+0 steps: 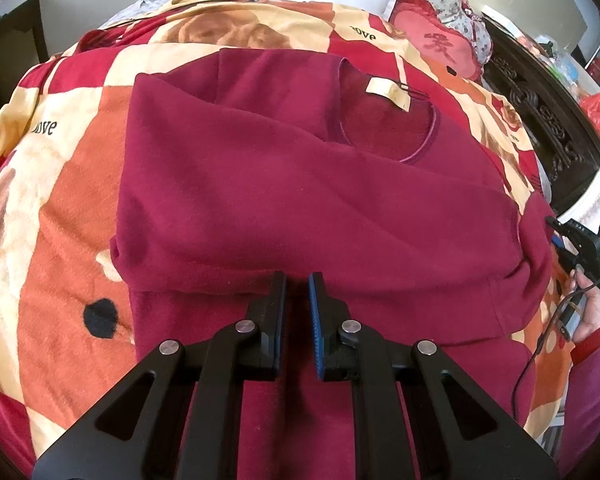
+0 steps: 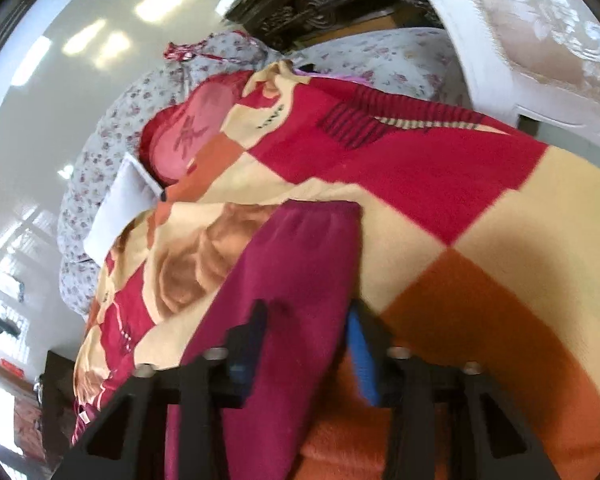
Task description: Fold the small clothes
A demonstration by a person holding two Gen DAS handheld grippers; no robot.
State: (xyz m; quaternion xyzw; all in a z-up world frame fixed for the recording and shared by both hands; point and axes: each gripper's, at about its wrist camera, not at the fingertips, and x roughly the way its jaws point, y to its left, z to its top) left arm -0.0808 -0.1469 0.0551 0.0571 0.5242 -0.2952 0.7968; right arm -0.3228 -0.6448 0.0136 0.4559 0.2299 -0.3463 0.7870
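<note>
1. The maroon fleece top [image 1: 300,184] lay on the patterned blanket [image 1: 60,216] spread over the bed, neck opening and label [image 1: 388,94] at the far end, one sleeve already folded across the chest.
2. I judged it light, soft and limp — it would sag from any single pinch, so the hem corners or a folded edge looked like the best places to take hold.
3. My left gripper [image 1: 298,280] hovered over the near part of the top, its fingers drawn close with only a narrow gap and no cloth visibly between them.
4. My right gripper [image 2: 308,312] sat at the garment's right side; a band of maroon fabric [image 2: 300,264] — probably the other sleeve — ran up between its fingers [image 2: 362,344].
5. That view was blurred and the fingers looked fairly wide apart, so I could not tell whether they actually pinched the fabric.
</note>
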